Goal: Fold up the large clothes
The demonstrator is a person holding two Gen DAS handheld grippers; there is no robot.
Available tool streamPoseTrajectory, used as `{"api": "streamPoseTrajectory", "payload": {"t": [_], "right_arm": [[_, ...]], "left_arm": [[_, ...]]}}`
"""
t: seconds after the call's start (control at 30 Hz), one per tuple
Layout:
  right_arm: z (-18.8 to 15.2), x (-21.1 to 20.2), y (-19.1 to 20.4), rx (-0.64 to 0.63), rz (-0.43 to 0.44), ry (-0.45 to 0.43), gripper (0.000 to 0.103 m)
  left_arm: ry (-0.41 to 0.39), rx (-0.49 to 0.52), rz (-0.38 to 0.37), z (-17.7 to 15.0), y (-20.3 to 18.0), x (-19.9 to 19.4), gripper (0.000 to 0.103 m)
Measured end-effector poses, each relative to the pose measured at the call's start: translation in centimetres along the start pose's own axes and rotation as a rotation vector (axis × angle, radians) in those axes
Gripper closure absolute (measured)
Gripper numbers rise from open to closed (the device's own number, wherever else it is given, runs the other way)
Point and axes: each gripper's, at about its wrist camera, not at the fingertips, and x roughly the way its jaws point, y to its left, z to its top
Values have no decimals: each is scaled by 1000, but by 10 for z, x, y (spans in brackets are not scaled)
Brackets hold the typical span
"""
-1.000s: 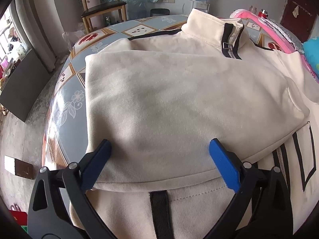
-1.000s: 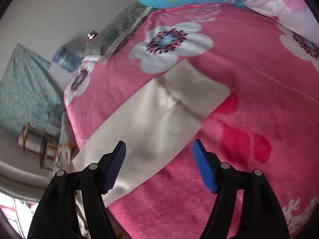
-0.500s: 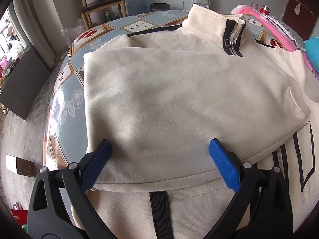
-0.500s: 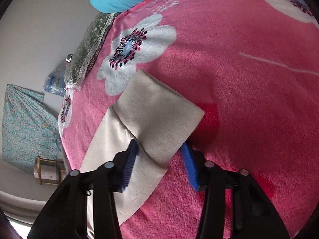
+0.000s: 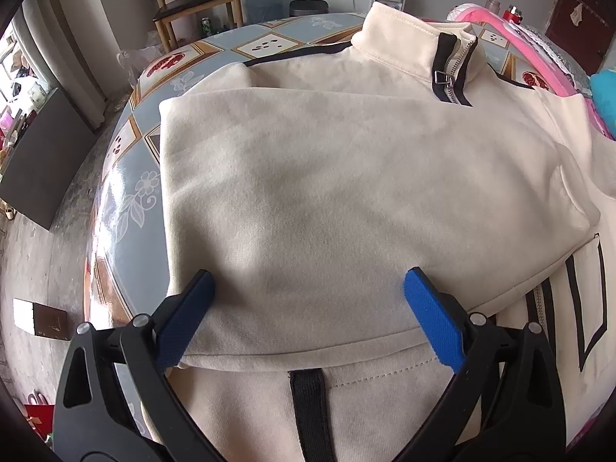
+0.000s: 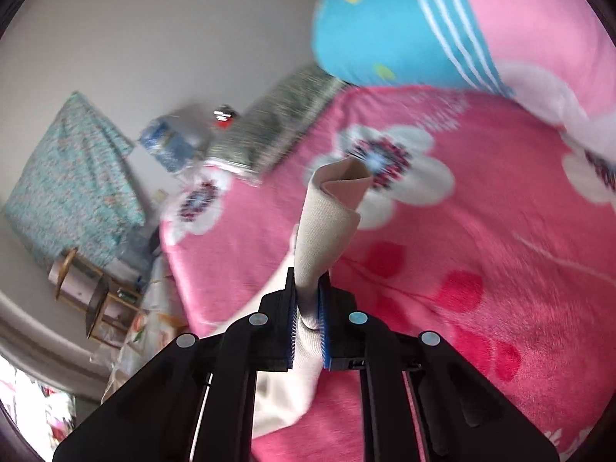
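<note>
Sweatshirt (image 5: 346, 200), cream with a zip collar (image 5: 446, 77) and black trim, lies spread over the patterned table (image 5: 127, 200), one side already folded across its body, and its far right side runs onto a pink flowered blanket (image 6: 481, 269). It looks like a thick, soft fleece: light enough for one claw to lift, floppy rather than stiff, and likely to sag and drag wherever it is not supported. Hems, cuffs and the collar seem the sturdiest places to pinch, since their doubled, ribbed cloth should slip less than the plain body.

On the left, the left claw (image 5: 308, 308) hangs over the near hem of the folded panel, its blue pads (image 5: 431, 319) spread wide to either side of the cloth and gripping nothing; the garment's body stretches away from it toward the collar.

On the right, the right claw (image 6: 308, 319) has just been closing and is now clenched on the sleeve (image 6: 327, 231) close behind its ribbed cuff. The cuff stands up beyond the pads, curled open at its end, clear of the blanket, while the rest of the sleeve trails down below the claw toward the table. The view is blurred with motion, so finer detail of the grip cannot be told.
</note>
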Motion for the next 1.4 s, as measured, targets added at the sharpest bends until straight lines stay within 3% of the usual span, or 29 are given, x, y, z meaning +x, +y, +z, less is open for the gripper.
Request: {"api": "streamPoseTrajectory", "payload": {"t": [0.2,0.43,0.6,0.77,0.97,1.07,1.17,1.23,1.3,1.4], "right_arm": [[-2,-51,98,-144,195,-51,94],[-33,-86,213,-287,457,-23,94],[-91,-79,283,-407,564,53,94],[-191,-27,327,-498,591,239,94],[-355,68,342,-706,499,602,92],[-402,98,329,-733,473,785,90],[-392,104,306,-590,570,864,71],[-371,96,287,-513,616,832,47],[-348,86,262,-472,638,782,47],[-321,73,224,-445,596,714,47]], "left_arm": [[17,-2,3,2,0,0,7],[-4,3,-36,0,5,-4,7],[-43,-55,-89,-7,20,-23,7],[-86,-110,-139,-19,41,-41,7],[-137,-156,-236,-35,61,-68,8],[-160,-149,-272,-35,62,-79,8],[-174,-152,-310,-28,60,-85,8],[-169,-155,-344,-19,56,-84,8],[-160,-150,-371,-10,49,-80,12],[-130,-159,-409,8,37,-69,17]]}}
